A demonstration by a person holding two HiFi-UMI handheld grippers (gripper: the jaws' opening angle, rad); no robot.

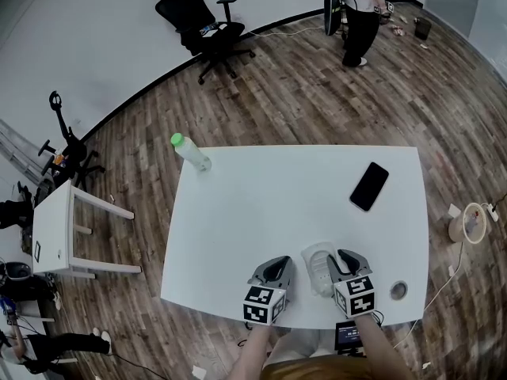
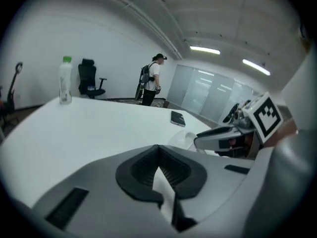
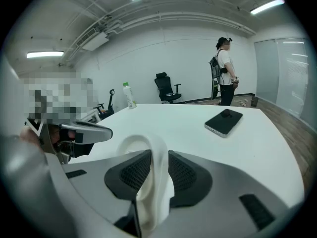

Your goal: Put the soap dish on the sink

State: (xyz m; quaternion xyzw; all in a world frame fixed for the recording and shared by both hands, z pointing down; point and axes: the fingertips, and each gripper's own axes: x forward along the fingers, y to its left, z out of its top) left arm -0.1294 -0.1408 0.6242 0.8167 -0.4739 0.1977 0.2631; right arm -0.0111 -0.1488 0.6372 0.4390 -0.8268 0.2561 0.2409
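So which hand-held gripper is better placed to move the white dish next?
Right, probably. The right hand-held gripper is clamped on the rim of the soap dish; the left hand-held gripper is shut on nothing, beside the dish.

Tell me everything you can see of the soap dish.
The soap dish is white and smooth, plastic by its look, with a rounded, curved rim. The right gripper is shut on one side of that rim, with a dark ribbed pad on each face. It is near the front edge of the white table; whether it rests there is unclear.
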